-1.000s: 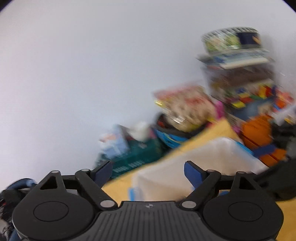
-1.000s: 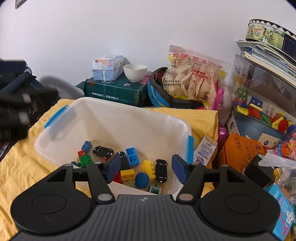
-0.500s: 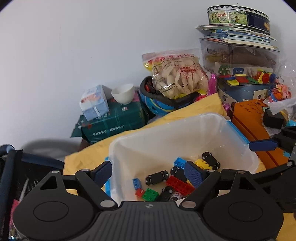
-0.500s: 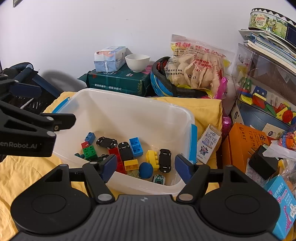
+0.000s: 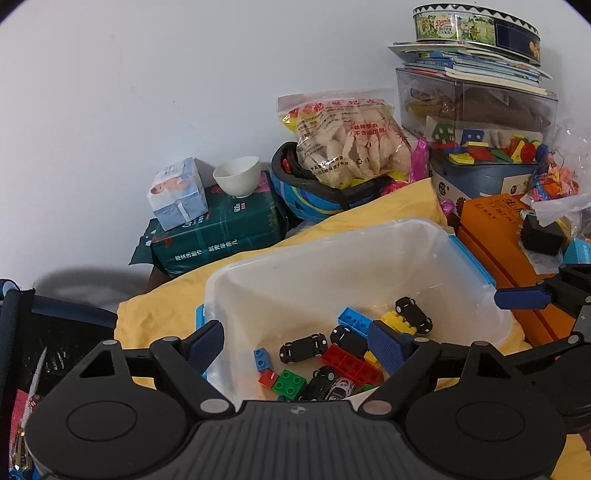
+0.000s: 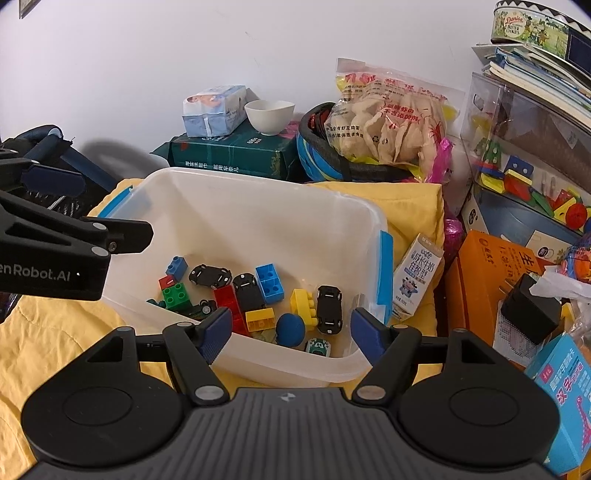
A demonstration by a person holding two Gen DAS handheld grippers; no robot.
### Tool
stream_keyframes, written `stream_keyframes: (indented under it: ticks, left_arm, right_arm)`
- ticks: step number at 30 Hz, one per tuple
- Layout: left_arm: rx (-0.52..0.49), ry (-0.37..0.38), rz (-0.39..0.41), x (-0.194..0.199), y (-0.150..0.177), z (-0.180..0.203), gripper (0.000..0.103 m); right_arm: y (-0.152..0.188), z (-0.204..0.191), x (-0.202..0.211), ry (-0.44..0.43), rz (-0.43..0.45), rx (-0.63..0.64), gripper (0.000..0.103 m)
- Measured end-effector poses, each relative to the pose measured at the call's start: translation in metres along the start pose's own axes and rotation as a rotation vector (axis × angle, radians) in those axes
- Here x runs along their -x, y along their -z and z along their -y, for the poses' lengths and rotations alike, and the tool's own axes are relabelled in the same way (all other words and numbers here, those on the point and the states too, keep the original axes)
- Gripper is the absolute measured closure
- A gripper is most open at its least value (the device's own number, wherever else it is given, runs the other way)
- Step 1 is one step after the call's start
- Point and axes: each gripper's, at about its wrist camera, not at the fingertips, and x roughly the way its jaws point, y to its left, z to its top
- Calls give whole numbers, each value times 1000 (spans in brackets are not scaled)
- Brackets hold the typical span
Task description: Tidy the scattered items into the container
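Observation:
A clear plastic container (image 5: 369, 236) (image 6: 258, 184) with blue latches sits on a yellow cloth (image 5: 159, 310) (image 6: 44, 332). Inside lie several toy bricks, among them a red one (image 5: 351, 363) (image 6: 227, 301) and a green one (image 5: 290, 384) (image 6: 175, 295), black toy cars (image 5: 303, 347) (image 6: 328, 304) and a blue ball (image 6: 290, 329). My left gripper (image 5: 295, 345) is open and empty over the container's near left edge; it also shows in the right wrist view (image 6: 74, 236). My right gripper (image 6: 286, 332) is open and empty over the container's near rim.
Behind the container stand a green pack (image 5: 218, 236) with a tissue pack (image 5: 177, 194) and a white bowl (image 5: 236, 177), a snack bag (image 5: 347, 136) in a basket, and stacked boxes under a cookie tin (image 5: 476, 24). A milk carton (image 6: 417, 277) and an orange box (image 6: 491, 280) lie right.
The left gripper swung down from facing the wall to looking into the container. The right gripper drew back slightly and opened a little wider.

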Motion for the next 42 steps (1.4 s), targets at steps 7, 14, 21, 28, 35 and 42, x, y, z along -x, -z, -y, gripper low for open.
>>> stream_keyframes:
  ticks: [7, 14, 21, 28, 35, 42]
  left_arm:
    - [-2, -10, -6, -1, 2, -1, 15]
    - [-8, -6, -8, 0, 4, -1, 15]
    - [-21, -6, 0, 3, 5, 1, 15]
    - [-12, -7, -3, 4, 7, 0, 15]
    - [-11, -5, -6, 2, 6, -2, 15]
    - [-7, -12, -17, -2, 7, -3, 15]
  right_arm:
    - [0, 0, 0, -1, 0, 2, 28]
    - [1, -2, 1, 1, 4, 0, 26]
    - [-1, -3, 1, 3, 4, -4, 25]
    - [1, -5, 1, 2, 1, -5, 25]
    - [0, -7, 0, -1, 1, -3, 25]
    - [1, -7, -2, 0, -5, -3, 25]
